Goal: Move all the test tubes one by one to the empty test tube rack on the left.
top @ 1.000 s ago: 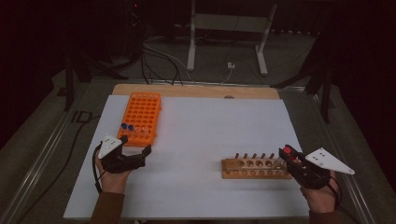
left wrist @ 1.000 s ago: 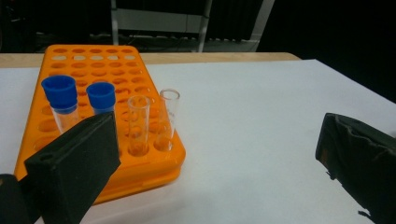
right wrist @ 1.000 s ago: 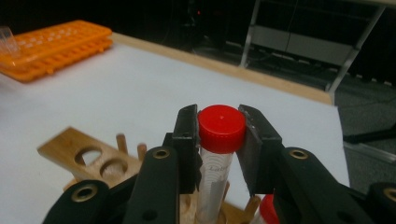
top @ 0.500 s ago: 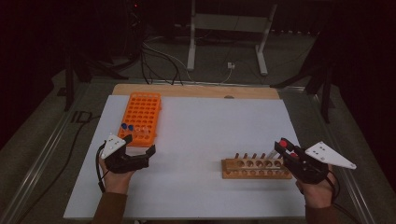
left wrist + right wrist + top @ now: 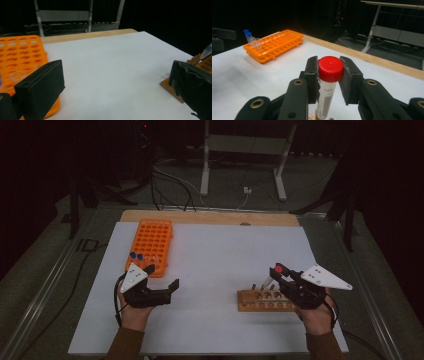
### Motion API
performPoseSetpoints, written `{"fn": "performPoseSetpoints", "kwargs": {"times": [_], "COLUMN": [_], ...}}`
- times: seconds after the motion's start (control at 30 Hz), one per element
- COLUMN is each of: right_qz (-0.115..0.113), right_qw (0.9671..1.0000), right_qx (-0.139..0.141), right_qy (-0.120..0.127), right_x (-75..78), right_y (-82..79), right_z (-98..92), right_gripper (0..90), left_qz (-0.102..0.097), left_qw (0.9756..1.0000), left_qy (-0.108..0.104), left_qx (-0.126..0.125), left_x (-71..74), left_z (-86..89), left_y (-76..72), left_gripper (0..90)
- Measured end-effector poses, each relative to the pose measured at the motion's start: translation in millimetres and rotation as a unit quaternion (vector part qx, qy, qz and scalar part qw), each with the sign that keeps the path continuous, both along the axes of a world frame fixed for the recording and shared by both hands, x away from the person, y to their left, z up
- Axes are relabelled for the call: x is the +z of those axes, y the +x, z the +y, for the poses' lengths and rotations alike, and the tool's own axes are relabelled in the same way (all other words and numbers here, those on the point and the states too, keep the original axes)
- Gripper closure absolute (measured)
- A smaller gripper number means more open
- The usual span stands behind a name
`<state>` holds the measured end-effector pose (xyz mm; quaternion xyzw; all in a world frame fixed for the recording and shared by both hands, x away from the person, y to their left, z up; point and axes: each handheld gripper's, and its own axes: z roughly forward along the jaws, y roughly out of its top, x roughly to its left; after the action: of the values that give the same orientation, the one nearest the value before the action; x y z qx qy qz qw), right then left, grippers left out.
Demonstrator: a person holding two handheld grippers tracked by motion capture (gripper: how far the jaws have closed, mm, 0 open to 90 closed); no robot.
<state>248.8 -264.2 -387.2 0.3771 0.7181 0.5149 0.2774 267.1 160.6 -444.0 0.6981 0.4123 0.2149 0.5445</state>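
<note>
My right gripper (image 5: 276, 272) (image 5: 330, 72) is shut on a clear tube with a red cap (image 5: 330, 68) (image 5: 278, 269), held just above the left part of a wooden rack (image 5: 265, 300). The tube's lower end (image 5: 266, 282) slants down toward the rack's holes. An orange rack (image 5: 152, 245) (image 5: 273, 45) lies at the far left of the white mat and holds two blue-capped tubes (image 5: 135, 255) (image 5: 248, 35) at its near end. My left gripper (image 5: 161, 277) stands open just right of the orange rack's near end, with nothing between its fingers (image 5: 41, 88). The wooden rack's corner (image 5: 173, 86) lies ahead of it.
A white mat (image 5: 215, 265) covers the wooden table (image 5: 210, 217). Beyond the table's far edge stand a metal stand (image 5: 245, 150) and cables (image 5: 170, 180) on a dark floor. Open mat lies between the two racks.
Both hands have moved inward and slightly up. The right gripper carried the red-capped tube leftward over the wooden rack; the left gripper slid right from the orange rack's near end.
</note>
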Motion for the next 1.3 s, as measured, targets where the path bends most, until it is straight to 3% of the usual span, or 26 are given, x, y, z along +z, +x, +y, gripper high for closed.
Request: {"fn": "performPoseSetpoints", "kwargs": {"times": [0.7, 1.03, 1.3], "right_qz": [0.012, 0.021, 0.028], "right_qw": [0.9985, 0.9965, 0.9947], "right_qx": [0.053, 0.08, 0.098], "right_qy": [0.008, 0.011, 0.012], "right_x": [-6.3, -11.7, -14.8], "right_y": [12.5, 13.3, 12.6], "right_z": [46.7, 67.0, 79.7], "right_gripper": [69.6, 69.5, 69.5], "left_qz": [-0.01, -0.014, -0.015], "left_qw": [0.998, 0.995, 0.9901], "left_qy": [0.008, 0.016, 0.021], "left_qx": [-0.061, -0.098, -0.138], "left_x": [2.8, 4.9, 5.0], "left_z": [-59.7, -94.3, -116.4], "left_y": [6.9, 7.3, 4.8], "left_gripper": [1.4, 6.3, 16.3]}}
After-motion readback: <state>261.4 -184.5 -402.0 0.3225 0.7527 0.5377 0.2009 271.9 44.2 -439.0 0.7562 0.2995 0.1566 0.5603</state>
